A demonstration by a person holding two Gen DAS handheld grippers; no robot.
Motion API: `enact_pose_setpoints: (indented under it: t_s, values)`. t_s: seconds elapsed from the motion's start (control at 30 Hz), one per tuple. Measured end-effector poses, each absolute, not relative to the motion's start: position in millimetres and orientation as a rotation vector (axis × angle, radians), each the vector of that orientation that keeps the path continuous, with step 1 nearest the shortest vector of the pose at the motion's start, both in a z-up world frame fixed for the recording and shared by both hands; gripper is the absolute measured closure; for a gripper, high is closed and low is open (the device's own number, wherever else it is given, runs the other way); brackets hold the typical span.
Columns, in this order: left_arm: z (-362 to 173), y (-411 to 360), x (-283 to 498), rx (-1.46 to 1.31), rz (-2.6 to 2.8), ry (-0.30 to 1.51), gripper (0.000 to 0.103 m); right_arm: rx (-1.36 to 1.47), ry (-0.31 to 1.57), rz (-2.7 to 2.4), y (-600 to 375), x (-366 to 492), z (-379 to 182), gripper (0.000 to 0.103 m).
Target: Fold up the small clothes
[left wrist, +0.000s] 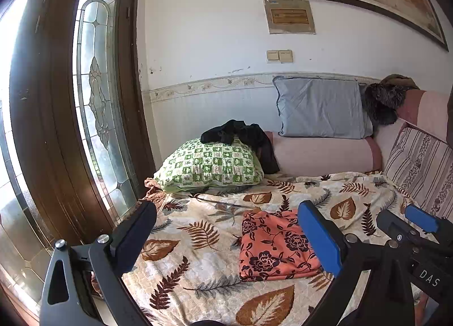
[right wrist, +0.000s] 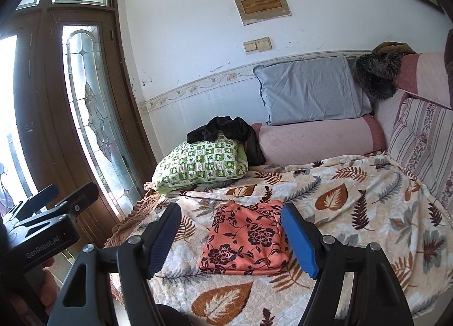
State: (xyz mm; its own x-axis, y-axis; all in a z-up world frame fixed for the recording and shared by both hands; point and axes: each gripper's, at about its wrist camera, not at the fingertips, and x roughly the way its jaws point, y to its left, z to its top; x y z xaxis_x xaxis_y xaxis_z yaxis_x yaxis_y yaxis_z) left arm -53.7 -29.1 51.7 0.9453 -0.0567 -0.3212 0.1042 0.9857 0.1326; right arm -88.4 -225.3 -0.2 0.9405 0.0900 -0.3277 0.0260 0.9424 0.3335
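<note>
wrist cams | above bed | facing wall | share folded cloth

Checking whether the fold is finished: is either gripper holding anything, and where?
Nothing is held. The left gripper and right gripper are open above the folded orange floral cloth.

A salmon-orange cloth with dark flowers lies on a cream blanket printed with brown and grey leaves. Behind the cloth sits a green-and-white checked pillow with a black garment on it. Right of that pillow are a pink bolster and a grey-blue pillow.
</note>
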Motion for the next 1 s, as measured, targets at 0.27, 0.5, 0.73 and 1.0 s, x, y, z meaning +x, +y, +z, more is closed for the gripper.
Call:
enact_pose_setpoints:
  t_s: [0.27,0.5,0.73,1.0]
  values:
    - [56.1,-33.9,-36.2,0.133,-0.101,0.339,0.003,0.324,0.37,0.015,-225.0,-77.8,-1.3,0.027]
    - [55.9,-40.8,-21.4,0.149,-0.12,0.34,0.003,0.317,0.4,0.011,-223.7,-58.1,-6.4,0.027]
    - [50.6,-46.9,-2.4,0.159,-0.143,0.36,0.003,0.324,0.433,0.014,-223.7,-34.5,-15.6,0.027]
    - [42.4,-45.0,23.4,0.129,-0.149,0.384,0.003,0.313,0.475,0.029,-222.3,-2.1,-27.7,0.027]
